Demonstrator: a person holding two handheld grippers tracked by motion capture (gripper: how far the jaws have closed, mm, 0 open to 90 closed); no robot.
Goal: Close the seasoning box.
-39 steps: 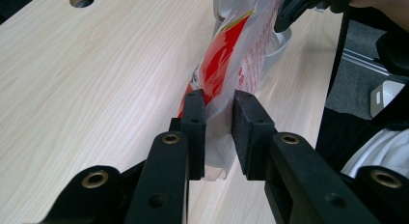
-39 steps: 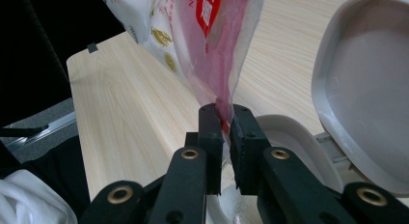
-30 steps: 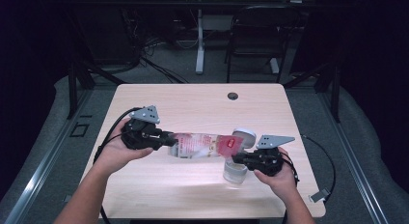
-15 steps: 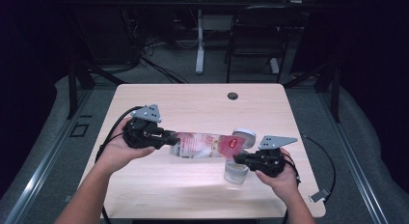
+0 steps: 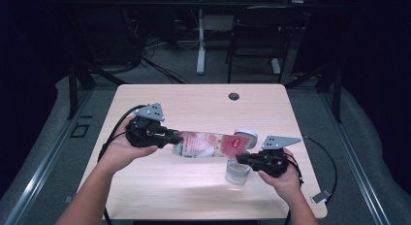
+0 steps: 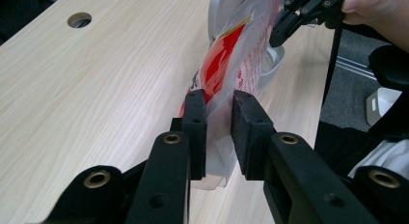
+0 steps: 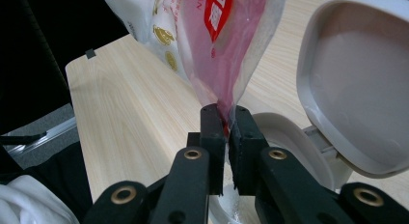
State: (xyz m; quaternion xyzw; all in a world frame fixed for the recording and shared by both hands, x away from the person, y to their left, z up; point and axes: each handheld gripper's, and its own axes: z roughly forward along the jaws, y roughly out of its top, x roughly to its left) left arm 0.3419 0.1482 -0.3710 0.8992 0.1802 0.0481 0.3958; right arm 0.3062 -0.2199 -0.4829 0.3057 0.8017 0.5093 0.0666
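Note:
A clear plastic bag (image 5: 206, 143) with red print hangs stretched between both grippers above the table. My left gripper (image 5: 173, 136) is shut on its left end, and in the left gripper view the jaws (image 6: 219, 132) pinch the bag's (image 6: 226, 55) folded edge. My right gripper (image 5: 241, 158) is shut on the lower right end, where its jaws (image 7: 225, 119) clamp the pink corner of the bag (image 7: 226, 50). A pale round container (image 5: 237, 173) sits directly under that corner, its hinged lid (image 7: 357, 89) standing open behind the bag.
The wooden table (image 5: 194, 104) has a round cable hole (image 5: 234, 96) near its far edge. Cables trail from both grippers off the table's sides. A chair and desk legs stand on the floor beyond the table.
The left gripper has risen slightly, tipping the bag a little more down toward the right end. The right gripper and the container stay where they were.

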